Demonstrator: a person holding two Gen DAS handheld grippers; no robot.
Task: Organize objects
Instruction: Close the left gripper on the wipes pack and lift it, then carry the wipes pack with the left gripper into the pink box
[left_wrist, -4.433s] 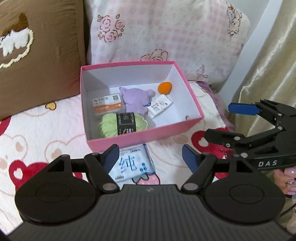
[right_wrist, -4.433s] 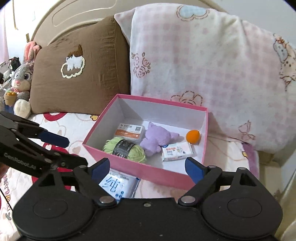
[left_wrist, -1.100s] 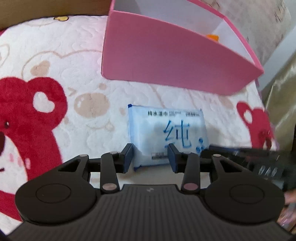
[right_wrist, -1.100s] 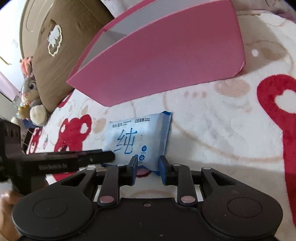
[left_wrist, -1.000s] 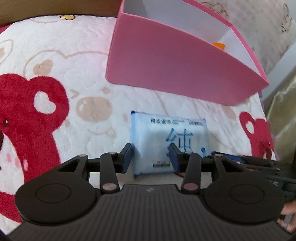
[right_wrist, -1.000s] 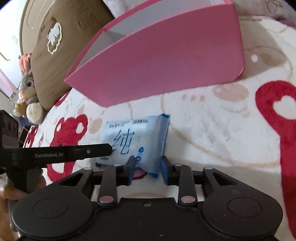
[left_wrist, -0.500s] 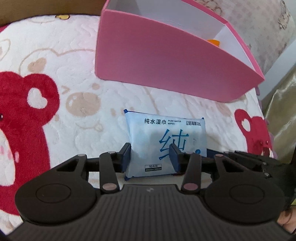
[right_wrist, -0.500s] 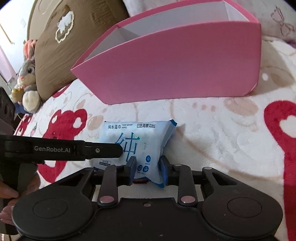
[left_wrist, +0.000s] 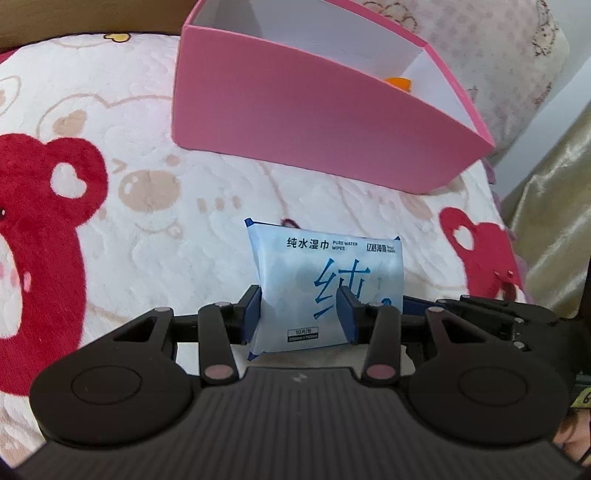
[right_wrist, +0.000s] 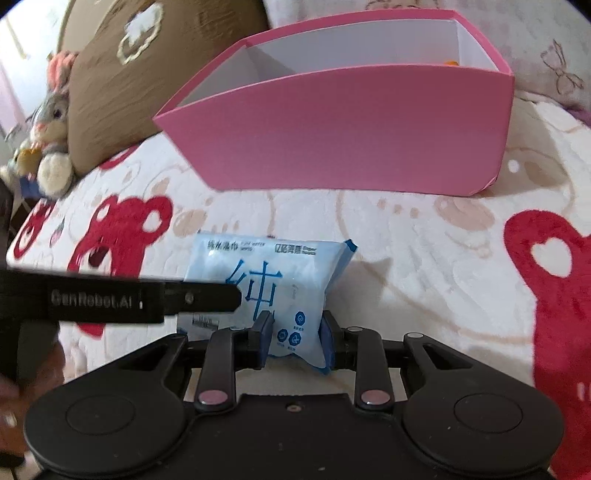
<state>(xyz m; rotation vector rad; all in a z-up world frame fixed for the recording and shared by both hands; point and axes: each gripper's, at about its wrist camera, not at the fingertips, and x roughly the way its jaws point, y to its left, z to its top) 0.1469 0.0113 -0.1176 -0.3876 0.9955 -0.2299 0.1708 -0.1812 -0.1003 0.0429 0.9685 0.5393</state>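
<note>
Pale blue wet-wipes pack held up in front of an open pink box on a bed.

The wet-wipes pack (left_wrist: 325, 284) is a soft, pale blue pouch with darker blue sealed edges and a large blue Chinese character printed under a line of small text reading "PURE WATER WIPES". It is standing nearly upright, printed face toward the cameras, its lower part squeezed on both sides and dented inward. Behind it, apart from it, the pink box (left_wrist: 314, 122) is sitting open-topped with white inner walls; something orange (left_wrist: 398, 83) is peeking over its near wall, with the rest of its contents hidden.
</note>
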